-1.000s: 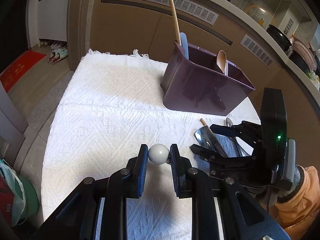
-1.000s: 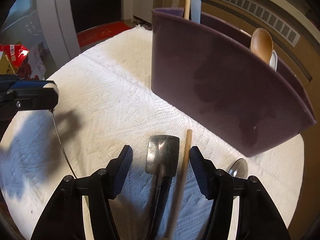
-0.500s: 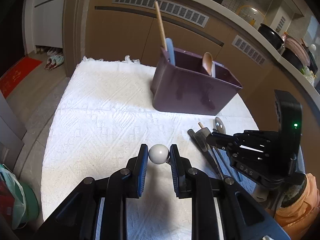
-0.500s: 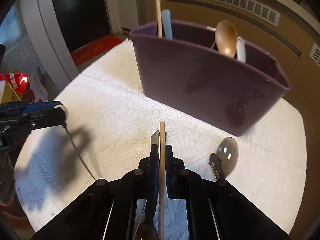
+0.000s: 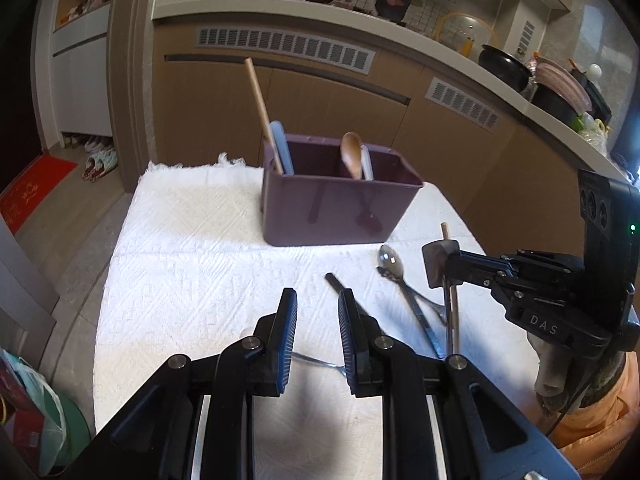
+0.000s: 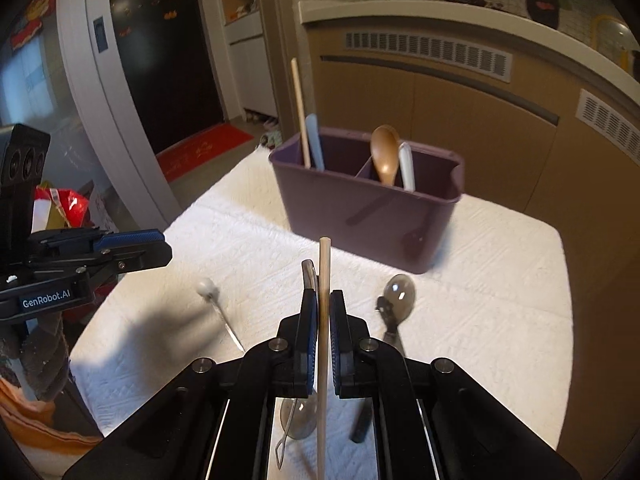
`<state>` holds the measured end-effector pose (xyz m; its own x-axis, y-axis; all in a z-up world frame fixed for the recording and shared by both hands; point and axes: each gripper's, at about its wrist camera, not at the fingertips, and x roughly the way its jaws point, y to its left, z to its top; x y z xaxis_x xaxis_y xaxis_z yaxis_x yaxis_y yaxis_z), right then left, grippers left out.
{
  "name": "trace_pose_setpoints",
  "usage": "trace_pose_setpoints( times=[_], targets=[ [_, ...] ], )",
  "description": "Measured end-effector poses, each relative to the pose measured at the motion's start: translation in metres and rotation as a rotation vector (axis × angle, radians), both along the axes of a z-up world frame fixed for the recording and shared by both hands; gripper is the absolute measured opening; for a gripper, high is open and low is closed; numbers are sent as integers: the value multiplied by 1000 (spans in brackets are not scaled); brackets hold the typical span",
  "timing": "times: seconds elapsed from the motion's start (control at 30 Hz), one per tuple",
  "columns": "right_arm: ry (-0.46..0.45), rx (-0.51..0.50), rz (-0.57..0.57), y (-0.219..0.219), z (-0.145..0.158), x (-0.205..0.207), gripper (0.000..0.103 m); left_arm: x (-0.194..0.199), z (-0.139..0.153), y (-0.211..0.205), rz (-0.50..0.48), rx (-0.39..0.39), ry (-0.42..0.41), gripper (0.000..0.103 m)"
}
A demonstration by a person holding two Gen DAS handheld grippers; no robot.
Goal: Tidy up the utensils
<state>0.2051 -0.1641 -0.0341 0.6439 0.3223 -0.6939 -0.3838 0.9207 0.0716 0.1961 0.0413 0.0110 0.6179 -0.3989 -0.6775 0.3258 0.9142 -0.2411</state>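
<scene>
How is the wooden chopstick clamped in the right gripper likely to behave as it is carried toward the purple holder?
The wooden chopstick looks thin, stiff and probably light. The right gripper pinches it partway along, so it may pivot. A metal spatula seems caught alongside, so one could slip. It stays clear of the purple holder.

The white ball-headed stick (image 6: 207, 287) is no longer held between the pads of the left gripper (image 5: 318, 300); it is now seen lying on the white cloth (image 6: 480, 280), and the gap between the pads is left empty. The right gripper (image 6: 324, 300), whose jaws were spread around the wooden chopstick (image 6: 325, 272) and the metal spatula (image 5: 438, 264), has been closed on both. They have been lifted off the cloth, and both grippers have been raised away from it
</scene>
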Motion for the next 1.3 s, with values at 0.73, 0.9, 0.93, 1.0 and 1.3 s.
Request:
trace_pose_setpoints(
  times=[0.73,0.9,0.93,1.0,1.3],
  targets=[
    [145,-71,76,7,-66,-7,47,68,-105,6,236,-40,467,51],
    [112,-94,24,-10,-65,-13,49,83,-106,-33,214,139,359,51],
    [112,-95,19,-13,-67,-14,49,83,-108,-41,202,188,321,50],
    [123,-81,25,-17,-71,-15,49,82,-111,-50,188,270,239,38],
    [145,-43,128,9,-77,1,49,49,-102,-35,85,288,83,19]
  ],
)
